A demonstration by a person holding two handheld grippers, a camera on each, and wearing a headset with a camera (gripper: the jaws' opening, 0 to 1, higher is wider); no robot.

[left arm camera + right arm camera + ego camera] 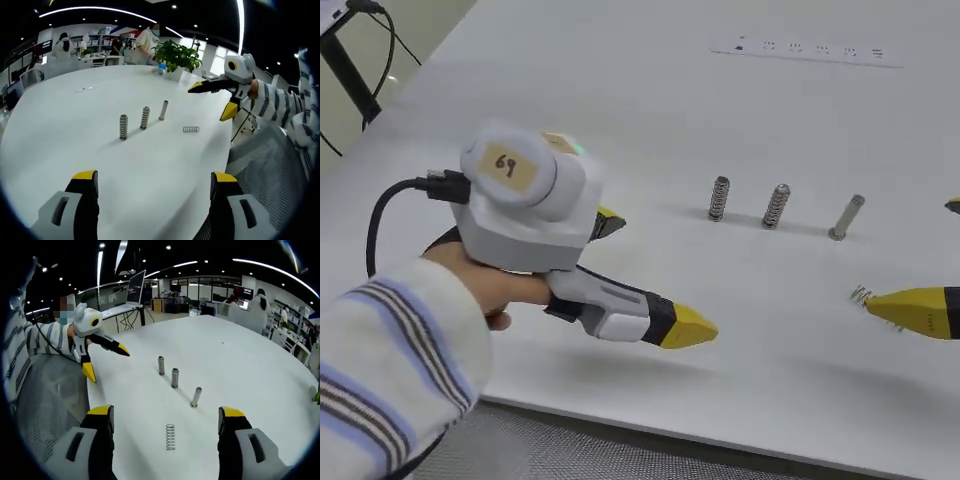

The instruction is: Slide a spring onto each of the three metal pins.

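Note:
Three metal pins stand in a row on the white table. Two of them carry springs; the third pin is bare. A loose spring lies on the table by the lower jaw tip of my right gripper, which is open and holds nothing. In the right gripper view that spring lies between the open jaws, short of the bare pin. My left gripper hangs open and empty over the table's front left, well away from the pins.
A white power strip lies at the table's far side. The table's front edge runs below the left gripper, with a grey mesh chair beyond it. A potted plant stands at the far end.

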